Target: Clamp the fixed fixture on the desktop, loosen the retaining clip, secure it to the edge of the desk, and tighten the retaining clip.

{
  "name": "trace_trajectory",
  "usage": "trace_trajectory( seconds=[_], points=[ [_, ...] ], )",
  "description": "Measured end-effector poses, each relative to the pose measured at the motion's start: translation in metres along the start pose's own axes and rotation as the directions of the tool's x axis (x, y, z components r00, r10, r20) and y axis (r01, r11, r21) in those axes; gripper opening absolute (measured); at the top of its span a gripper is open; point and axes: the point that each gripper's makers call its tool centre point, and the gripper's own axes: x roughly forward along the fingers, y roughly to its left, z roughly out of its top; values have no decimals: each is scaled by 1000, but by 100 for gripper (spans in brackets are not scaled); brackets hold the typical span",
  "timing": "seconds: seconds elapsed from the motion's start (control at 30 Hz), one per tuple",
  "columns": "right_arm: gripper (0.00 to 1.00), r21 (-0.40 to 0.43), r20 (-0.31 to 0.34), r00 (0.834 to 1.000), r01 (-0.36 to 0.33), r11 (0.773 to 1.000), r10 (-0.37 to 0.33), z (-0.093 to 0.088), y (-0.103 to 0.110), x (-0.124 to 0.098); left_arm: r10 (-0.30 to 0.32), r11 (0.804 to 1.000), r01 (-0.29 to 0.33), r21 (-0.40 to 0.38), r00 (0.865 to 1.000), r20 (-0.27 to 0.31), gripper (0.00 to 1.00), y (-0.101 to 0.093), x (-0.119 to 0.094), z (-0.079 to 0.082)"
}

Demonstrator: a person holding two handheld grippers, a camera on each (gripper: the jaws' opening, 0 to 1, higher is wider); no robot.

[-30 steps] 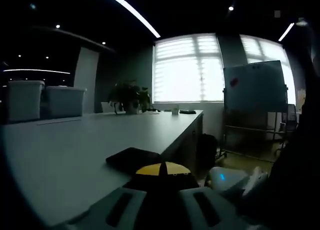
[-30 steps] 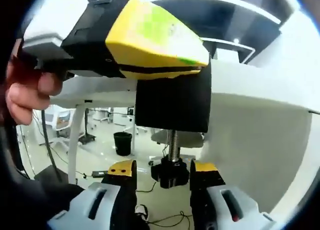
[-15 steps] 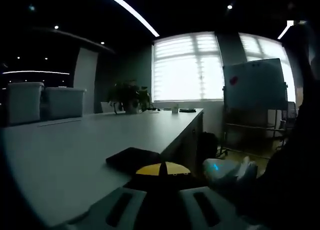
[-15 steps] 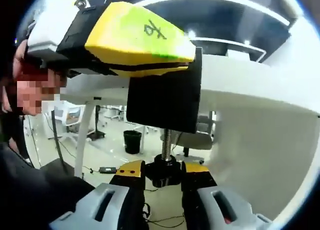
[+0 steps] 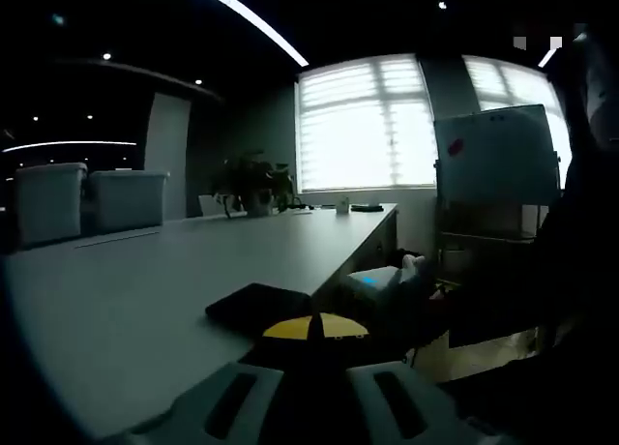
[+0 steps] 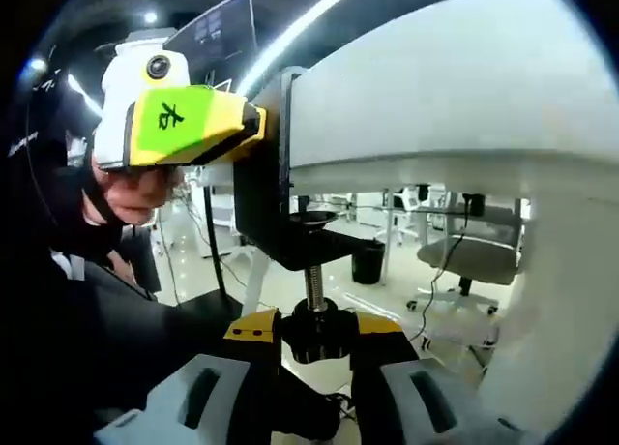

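Dim office; grey desk (image 5: 145,290) bears the fixture (image 6: 280,213).

**Dim office around your desk**

Beyond your long grey desk (image 5: 193,271), two blinded windows (image 5: 366,126) glow. A potted plant (image 5: 253,184) stands before them, a whiteboard (image 5: 495,160) to their right. Ceiling strip lights (image 5: 247,19) run overhead. Under the desk, you see office chairs (image 6: 479,261) on pale floor.
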Motion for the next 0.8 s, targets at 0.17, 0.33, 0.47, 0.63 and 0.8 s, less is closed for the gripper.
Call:
trace_trajectory(
  seconds=[0.17,0.33,0.47,0.63,0.8],
  points=[
    [26,16,2,1000,25,1000,-25,1,6,-1,-2,1000,2,2,1000,-3,1,-1,0,0],
    [25,23,6,996,89,996,-89,0,10,-9,-10,1000,10,1,1000,0,1,-1,-1,0],
    [25,-16,-4,987,162,987,-162,-1,7,-13,-20,1000,20,-5,1000,3,1,-2,-1,0],
    [24,-65,-13,963,267,962,-268,-2,6,-15,-30,1000,31,-5,999,9,1,-3,-2,0],
    [25,-68,4,906,422,904,-423,-4,-1,-23,-43,999,43,-7,999,12,1,-4,-3,1]
  ],
)
